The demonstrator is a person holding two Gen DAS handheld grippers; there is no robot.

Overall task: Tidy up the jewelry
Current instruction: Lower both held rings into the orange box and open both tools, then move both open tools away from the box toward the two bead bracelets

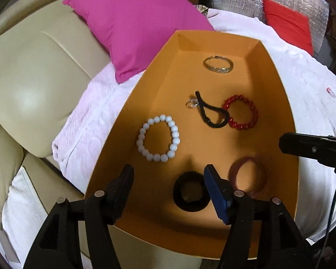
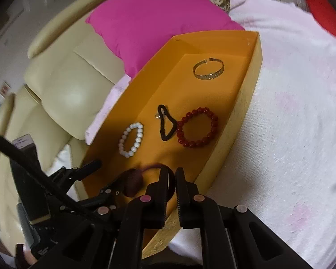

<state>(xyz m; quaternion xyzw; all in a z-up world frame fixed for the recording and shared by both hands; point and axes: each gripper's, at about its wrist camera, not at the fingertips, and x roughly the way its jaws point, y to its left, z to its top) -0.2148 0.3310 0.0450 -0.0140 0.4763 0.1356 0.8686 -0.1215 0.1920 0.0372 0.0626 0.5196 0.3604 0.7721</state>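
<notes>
Left gripper (image 1: 168, 176): fingers spread wide, nothing between them, poised over the near end of the orange box (image 1: 132, 116). A black hair tie (image 1: 190, 191), a thick ring, lies on the box floor in the gap, close against the blue-padded right finger (image 1: 215, 188).

Right gripper (image 2: 172, 179): fingers nearly together with a narrow slit between, over the near right wall of the box. A blurred dark-red bangle (image 2: 141, 179) sits at the fingertips; cannot tell whether it is gripped or only lies beside them. In the left wrist view the same bangle (image 1: 246, 177) lies on the box floor, right of the hair tie, below the right gripper's tip (image 1: 289, 142).

Box contents, near to far (left wrist view):
- white bead bracelet (image 1: 158, 137), left of centre, lying flat.
- black cord loop (image 1: 210, 114) with a small metal ring (image 1: 191, 104) at its far-left end; its near end overlaps the red bead bracelet (image 1: 240, 112) to its right.
- gold cuff bangle (image 1: 217, 63), alone at the far end, well apart from the rest.

Surroundings: box rests on a white-pink cloth (image 1: 91, 116) spread over a cream leather sofa (image 1: 31, 85). Magenta cushion (image 1: 132, 27) just beyond the box's far-left corner. Red cushion (image 1: 289, 27) far right.
</notes>
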